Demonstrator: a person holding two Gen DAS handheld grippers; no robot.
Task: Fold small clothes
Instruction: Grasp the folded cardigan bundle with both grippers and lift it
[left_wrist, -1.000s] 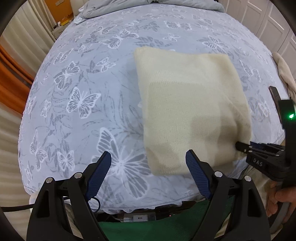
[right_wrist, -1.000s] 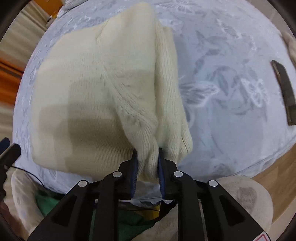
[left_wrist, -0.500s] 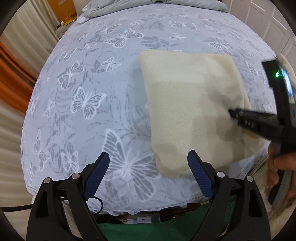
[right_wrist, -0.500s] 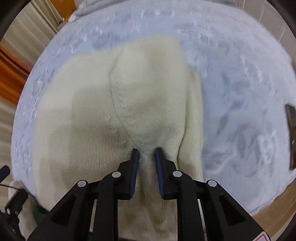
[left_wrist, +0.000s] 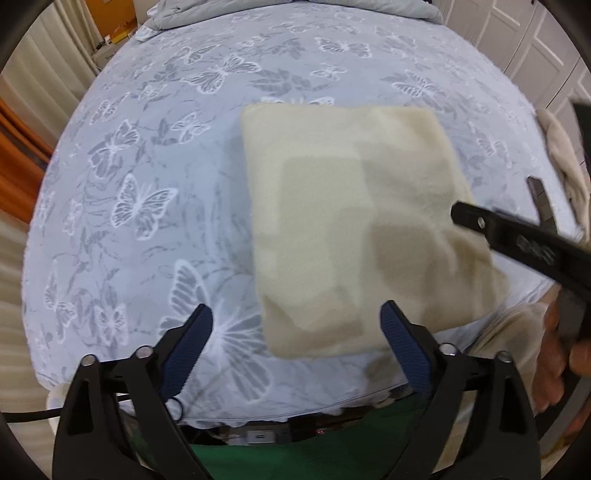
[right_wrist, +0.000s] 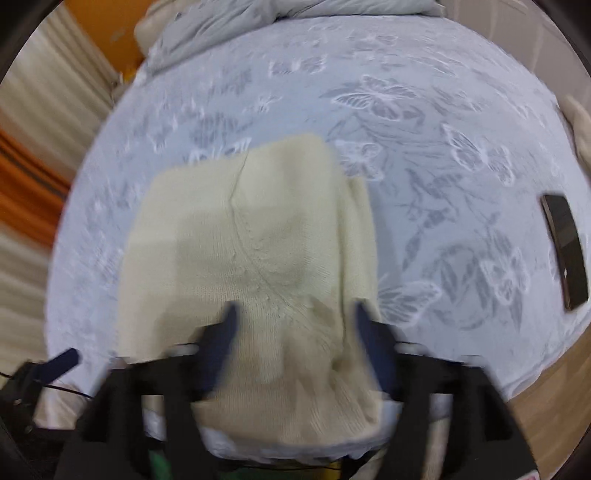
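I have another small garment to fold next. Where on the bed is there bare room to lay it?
The butterfly bedspread is bare left of the folded cream knit, and beyond it up to the grey duvet. Right of the knit is tighter: a dark phone and cream cloth lie near that edge.

Folded sweater (left_wrist: 354, 229) is lying on the bed (left_wrist: 147, 184), near its front edge. A phone (right_wrist: 565, 251) is lying on the bed well right of the sweater. A duvet (right_wrist: 229, 33) is lying at the bed's far end. The right claw (right_wrist: 295, 325) is opening over the sweater's near edge.
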